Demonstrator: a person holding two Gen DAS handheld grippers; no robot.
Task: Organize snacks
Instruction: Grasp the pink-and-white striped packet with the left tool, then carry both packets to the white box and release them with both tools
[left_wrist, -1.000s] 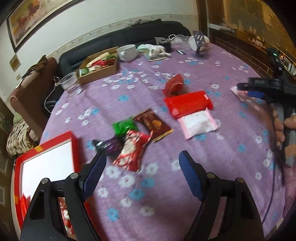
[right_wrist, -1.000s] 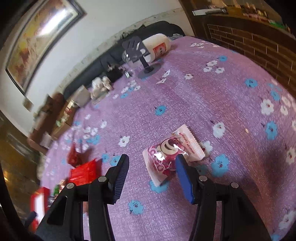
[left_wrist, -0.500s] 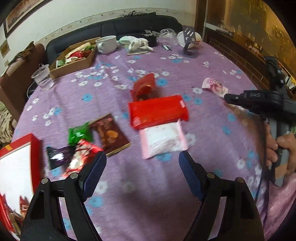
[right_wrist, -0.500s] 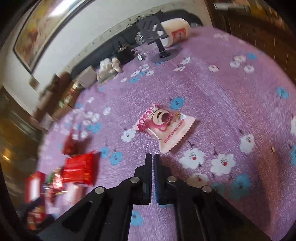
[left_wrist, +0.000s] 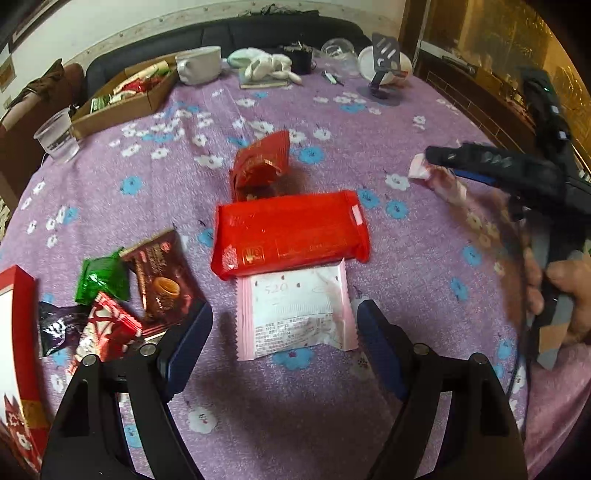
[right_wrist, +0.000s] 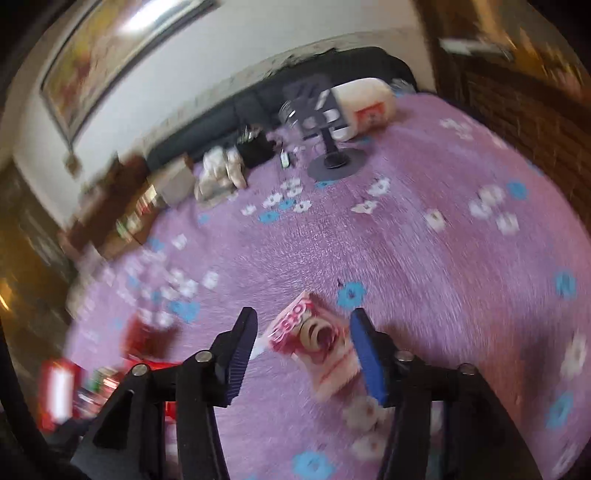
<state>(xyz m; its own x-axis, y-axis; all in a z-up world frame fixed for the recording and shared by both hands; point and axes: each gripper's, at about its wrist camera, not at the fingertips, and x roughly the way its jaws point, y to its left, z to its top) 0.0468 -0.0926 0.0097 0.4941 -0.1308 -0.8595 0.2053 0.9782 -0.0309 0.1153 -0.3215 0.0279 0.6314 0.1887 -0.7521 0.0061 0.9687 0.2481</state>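
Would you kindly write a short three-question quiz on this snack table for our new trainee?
1. True or false: the pink-and-white packet lies flat between the left gripper fingers, untouched.
2. Which packet touches the pink-and-white packet's far edge? A) large red packet B) green packet C) brown packet
3. Fill in: the right gripper straddles a pink ____ packet on the purple tablecloth.

Key: 1 true; 2 A; 3 bear-print.

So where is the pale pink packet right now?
In the left camera's view, the pale pink packet lies between the open left gripper fingers, against the big red packet.
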